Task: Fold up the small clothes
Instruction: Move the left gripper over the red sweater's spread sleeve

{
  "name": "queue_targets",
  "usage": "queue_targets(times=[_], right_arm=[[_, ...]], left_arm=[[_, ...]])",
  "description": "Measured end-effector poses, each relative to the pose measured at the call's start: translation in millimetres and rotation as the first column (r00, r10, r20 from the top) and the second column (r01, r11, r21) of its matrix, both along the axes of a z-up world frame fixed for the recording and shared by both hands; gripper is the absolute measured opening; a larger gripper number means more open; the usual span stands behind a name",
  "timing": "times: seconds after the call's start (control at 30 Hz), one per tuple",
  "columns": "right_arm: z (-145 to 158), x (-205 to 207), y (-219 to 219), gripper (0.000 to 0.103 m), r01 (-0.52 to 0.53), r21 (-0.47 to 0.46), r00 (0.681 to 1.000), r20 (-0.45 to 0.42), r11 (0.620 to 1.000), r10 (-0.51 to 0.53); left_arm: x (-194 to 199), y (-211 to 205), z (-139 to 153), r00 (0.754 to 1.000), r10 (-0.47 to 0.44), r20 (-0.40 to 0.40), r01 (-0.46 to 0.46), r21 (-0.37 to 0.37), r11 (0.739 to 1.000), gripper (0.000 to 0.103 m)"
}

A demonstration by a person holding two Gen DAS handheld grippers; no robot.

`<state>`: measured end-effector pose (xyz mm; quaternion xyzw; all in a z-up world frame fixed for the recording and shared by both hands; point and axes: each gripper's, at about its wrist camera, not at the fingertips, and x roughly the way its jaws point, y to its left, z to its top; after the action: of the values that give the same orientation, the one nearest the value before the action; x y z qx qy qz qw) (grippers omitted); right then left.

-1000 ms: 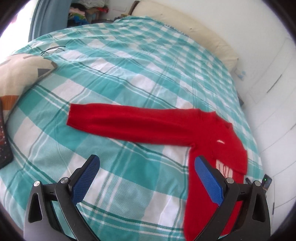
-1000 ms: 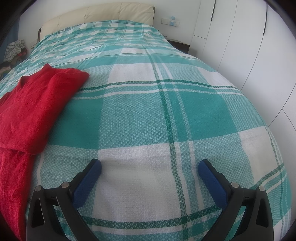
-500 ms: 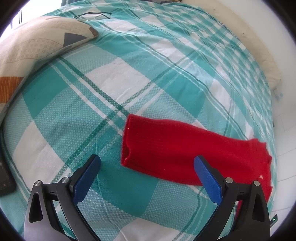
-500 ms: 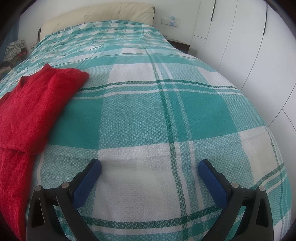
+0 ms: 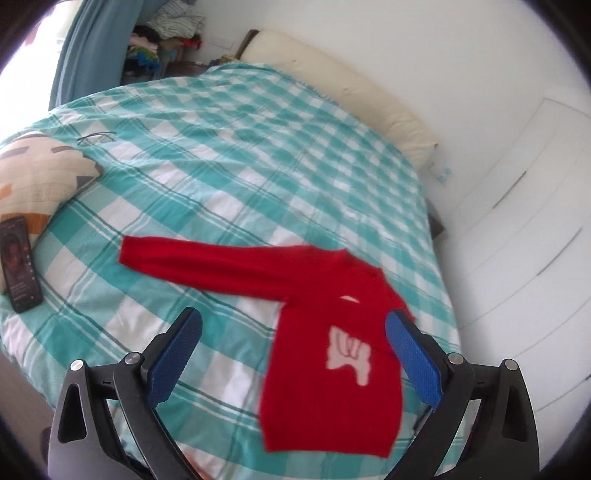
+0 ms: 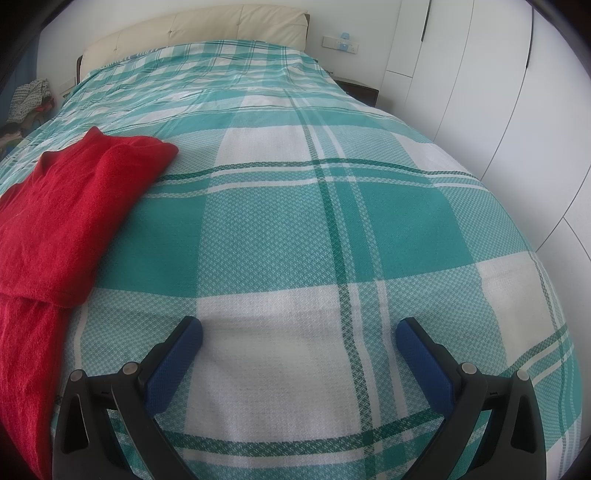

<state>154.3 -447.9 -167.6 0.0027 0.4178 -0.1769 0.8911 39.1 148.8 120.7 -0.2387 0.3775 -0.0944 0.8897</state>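
Observation:
A small red sweater with a pale print on its chest lies flat on the teal and white checked bedspread. One sleeve stretches out to the left. My left gripper hovers open well above the bed, with the sweater's body showing between its blue pads. In the right wrist view the sweater lies at the left, its other sleeve folded over the body. My right gripper stands open and empty low over bare bedspread, to the right of the sweater.
A black phone lies near the left edge of the bed beside a patterned cushion. A cream headboard lines the far end. White wardrobe doors stand on the right. A heap of clothes sits beyond the bed.
My left gripper has pulled back and up from close over the sleeve cuff, so the whole sweater and the phone are in view. The right gripper has not moved.

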Motion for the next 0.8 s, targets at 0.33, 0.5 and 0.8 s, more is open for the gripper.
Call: queue_targets(times=[0.33,0.5,0.8], right_arm=[[0,0,0,0.103,0.0,0.0,1.0,0.0,1.0,0.0],[0,0,0,0.103,0.0,0.0,1.0,0.0,1.0,0.0],[0,0,0,0.103,0.0,0.0,1.0,0.0,1.0,0.0]], left_arm=[[25,48,152,0.926,0.197,0.323,-0.283,0.248,0.926,0.101],[61,124,142,0.857,0.42,0.297,-0.496,0.258,0.829,0.101],[111,122,48,0.921,0.387,0.048,-0.377,0.368,0.85,0.101]])
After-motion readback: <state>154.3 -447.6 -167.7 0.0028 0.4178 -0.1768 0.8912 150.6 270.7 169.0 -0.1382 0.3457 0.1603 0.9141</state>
